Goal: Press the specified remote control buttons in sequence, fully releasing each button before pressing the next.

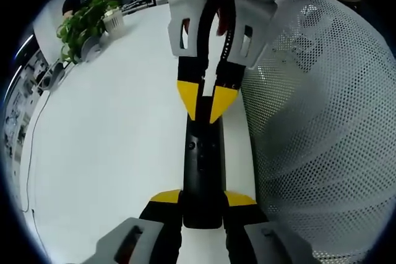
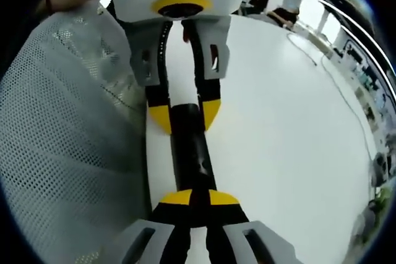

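your left gripper (image 1: 202, 201) has its yellow-tipped fingers (image 1: 164, 197) clamped on the near end of the black remote (image 1: 203, 165), one either side, so the body sits steady while it gets poked. from there the remote runs straight up toward twelve o'clock, buttons facing the camera. at its far end your right gripper (image 1: 204, 104) comes in from twelve with its fingers drawn nearly together into a narrow point, tips down on the remote's top face, which reads as a press in hand. swing to the right gripper view: those fingers (image 2: 176, 198) meet over the remote (image 2: 192, 153) at six o'clock, and the left gripper (image 2: 184, 117) straddles it beyond. the white surface (image 1: 111, 128) lies underneath, a white mesh basket (image 1: 322, 128) crowds three o'clock, and a potted plant (image 1: 86, 20) sits well apart at ten.
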`<action>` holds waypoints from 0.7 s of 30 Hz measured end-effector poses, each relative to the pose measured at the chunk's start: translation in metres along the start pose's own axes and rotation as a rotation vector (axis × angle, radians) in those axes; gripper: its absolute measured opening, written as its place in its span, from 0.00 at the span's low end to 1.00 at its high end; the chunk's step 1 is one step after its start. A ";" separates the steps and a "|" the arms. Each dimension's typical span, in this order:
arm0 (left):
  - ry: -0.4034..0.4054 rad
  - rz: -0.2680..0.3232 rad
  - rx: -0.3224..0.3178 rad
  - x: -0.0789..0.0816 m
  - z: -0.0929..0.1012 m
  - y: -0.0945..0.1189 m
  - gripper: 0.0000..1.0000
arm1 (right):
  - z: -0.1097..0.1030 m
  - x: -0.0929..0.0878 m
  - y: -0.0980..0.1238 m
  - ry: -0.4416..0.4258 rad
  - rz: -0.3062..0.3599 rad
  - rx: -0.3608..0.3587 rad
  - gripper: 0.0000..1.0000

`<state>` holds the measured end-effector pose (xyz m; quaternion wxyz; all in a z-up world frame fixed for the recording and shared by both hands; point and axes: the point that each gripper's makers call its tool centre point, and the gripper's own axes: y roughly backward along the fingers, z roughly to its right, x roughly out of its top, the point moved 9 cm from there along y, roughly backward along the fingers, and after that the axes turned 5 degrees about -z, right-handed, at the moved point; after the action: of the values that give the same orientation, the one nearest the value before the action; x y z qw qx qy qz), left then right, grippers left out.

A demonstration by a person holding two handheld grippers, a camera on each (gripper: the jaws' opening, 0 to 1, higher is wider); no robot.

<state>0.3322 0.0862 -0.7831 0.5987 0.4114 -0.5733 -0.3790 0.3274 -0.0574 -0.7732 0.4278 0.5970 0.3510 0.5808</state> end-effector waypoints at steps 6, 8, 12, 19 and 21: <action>0.008 0.007 0.004 -0.001 0.001 0.000 0.25 | 0.000 0.003 0.000 0.025 -0.007 -0.003 0.04; 0.008 0.008 0.004 -0.001 0.001 0.000 0.25 | 0.000 0.004 0.000 0.030 -0.007 -0.007 0.04; 0.006 0.005 0.003 0.000 0.001 0.000 0.25 | 0.002 0.006 -0.001 -0.003 0.014 0.016 0.05; 0.002 0.004 0.001 0.000 0.001 0.000 0.25 | 0.001 0.008 -0.003 0.021 -0.002 0.018 0.04; 0.001 0.003 0.000 0.000 0.001 0.001 0.25 | 0.001 0.009 -0.003 0.004 -0.012 0.021 0.04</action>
<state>0.3315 0.0863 -0.7826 0.5994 0.4108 -0.5737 -0.3780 0.3294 -0.0481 -0.7726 0.4243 0.5980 0.3614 0.5759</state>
